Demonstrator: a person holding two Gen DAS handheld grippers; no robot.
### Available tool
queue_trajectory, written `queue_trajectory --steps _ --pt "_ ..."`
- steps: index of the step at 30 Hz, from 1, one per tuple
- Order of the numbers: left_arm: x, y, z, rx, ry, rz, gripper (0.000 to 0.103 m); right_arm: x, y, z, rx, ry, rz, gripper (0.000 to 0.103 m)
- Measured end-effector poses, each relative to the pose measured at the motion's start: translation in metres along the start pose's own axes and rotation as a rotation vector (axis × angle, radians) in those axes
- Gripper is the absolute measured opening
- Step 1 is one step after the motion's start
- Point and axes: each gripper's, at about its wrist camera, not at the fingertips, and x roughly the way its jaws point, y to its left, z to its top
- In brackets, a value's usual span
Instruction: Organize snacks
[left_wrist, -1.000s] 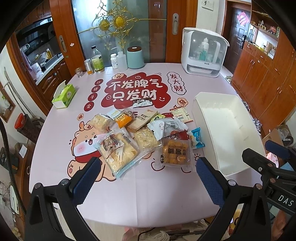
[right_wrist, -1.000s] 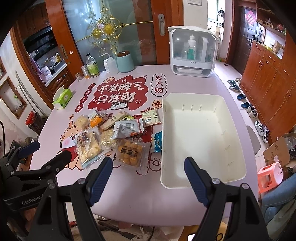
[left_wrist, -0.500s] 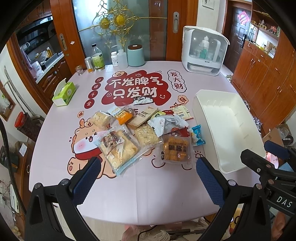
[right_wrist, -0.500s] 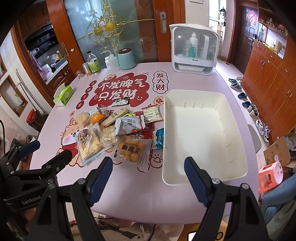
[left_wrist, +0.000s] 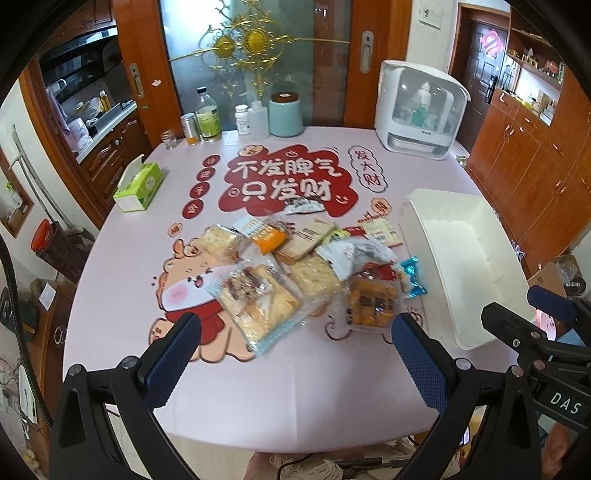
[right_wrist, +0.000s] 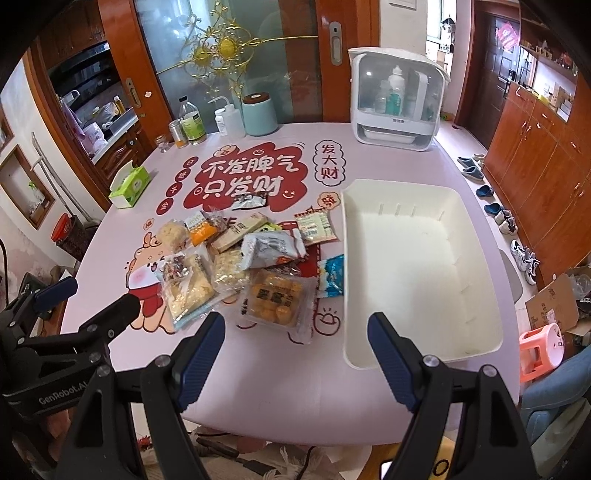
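Note:
Several snack packets lie heaped mid-table: a clear pack of yellow cakes (left_wrist: 373, 301) (right_wrist: 275, 297), a big pastry bag (left_wrist: 258, 295) (right_wrist: 186, 282), a grey-white packet (right_wrist: 271, 247), a blue packet (left_wrist: 412, 277) (right_wrist: 332, 275), an orange one (left_wrist: 267, 238). An empty white bin (right_wrist: 417, 273) (left_wrist: 469, 266) stands to their right. My left gripper (left_wrist: 293, 350) is open and empty, above the table's near edge before the pile. My right gripper (right_wrist: 295, 350) is open and empty, near the bin's front left corner.
At the table's far side stand a white cabinet with bottles (right_wrist: 397, 98), a teal canister (right_wrist: 260, 112), bottles and jars (right_wrist: 190, 122), and a green tissue box (right_wrist: 129, 186) at the left edge. A pink stool (right_wrist: 541, 349) and shoes (right_wrist: 522, 256) are on the floor at right.
Both grippers have drawn back slightly from the table and tilted a little; the scene sits slightly farther in view. Snacks and bin have not moved. Both jaws stayed open.

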Motion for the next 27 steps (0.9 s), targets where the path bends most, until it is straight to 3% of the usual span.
queue_trajectory --steps 10,13,20,27 --pt "0.006 0.060 0.029 -0.008 -0.024 0.014 0.102 0.009 0.049 0.027 0.008 -0.010 -0.005 0.080" --pt "0.019 0.077 0.034 -0.011 -0.006 -0.017 0.102 0.022 0.060 0.035 0.023 -0.001 -0.008 0.080" --pt "0.089 0.105 0.034 0.063 0.129 -0.141 0.102 0.084 0.066 0.048 0.103 0.069 -0.062 0.080" --pt "0.187 0.118 0.017 0.010 0.305 -0.219 0.102 0.157 0.045 0.066 0.282 0.119 -0.053 0.080"
